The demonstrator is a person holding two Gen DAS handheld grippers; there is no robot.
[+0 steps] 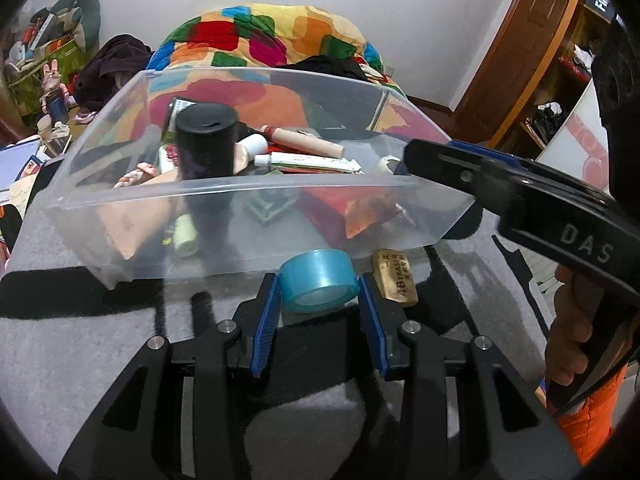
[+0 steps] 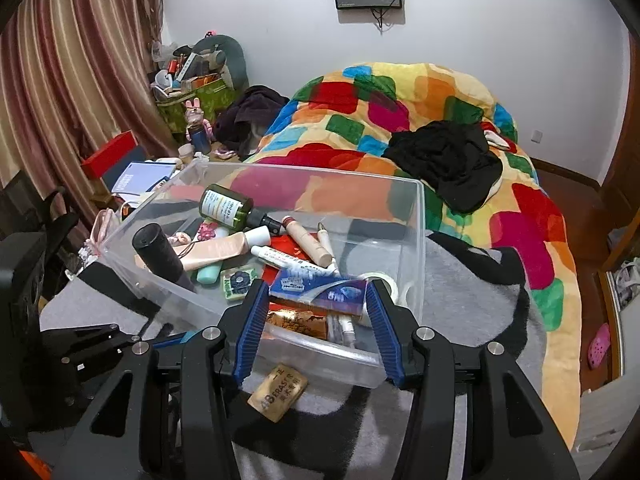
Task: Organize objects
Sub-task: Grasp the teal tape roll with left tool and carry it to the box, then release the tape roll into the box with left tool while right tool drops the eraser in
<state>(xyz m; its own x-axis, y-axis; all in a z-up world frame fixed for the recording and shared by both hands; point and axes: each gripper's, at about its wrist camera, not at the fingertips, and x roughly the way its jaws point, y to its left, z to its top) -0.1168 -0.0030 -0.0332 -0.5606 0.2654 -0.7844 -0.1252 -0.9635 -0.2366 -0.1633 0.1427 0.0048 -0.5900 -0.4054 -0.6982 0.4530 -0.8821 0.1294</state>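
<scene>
Grippers held by a person work over a clear plastic bin on a grey furry blanket. The left gripper tilts downward, its blue pads closed against the sides of a blue tape roll just in front of the bin's near wall. The right gripper angles down over the bin's near edge, its jaws about half apart around a blue packet; whether the pads press it cannot be told. A tan eraser lies on the blanket beside the bin. Behind, a patchwork quilt covers a bed, and striped curtains hang at the left.
</scene>
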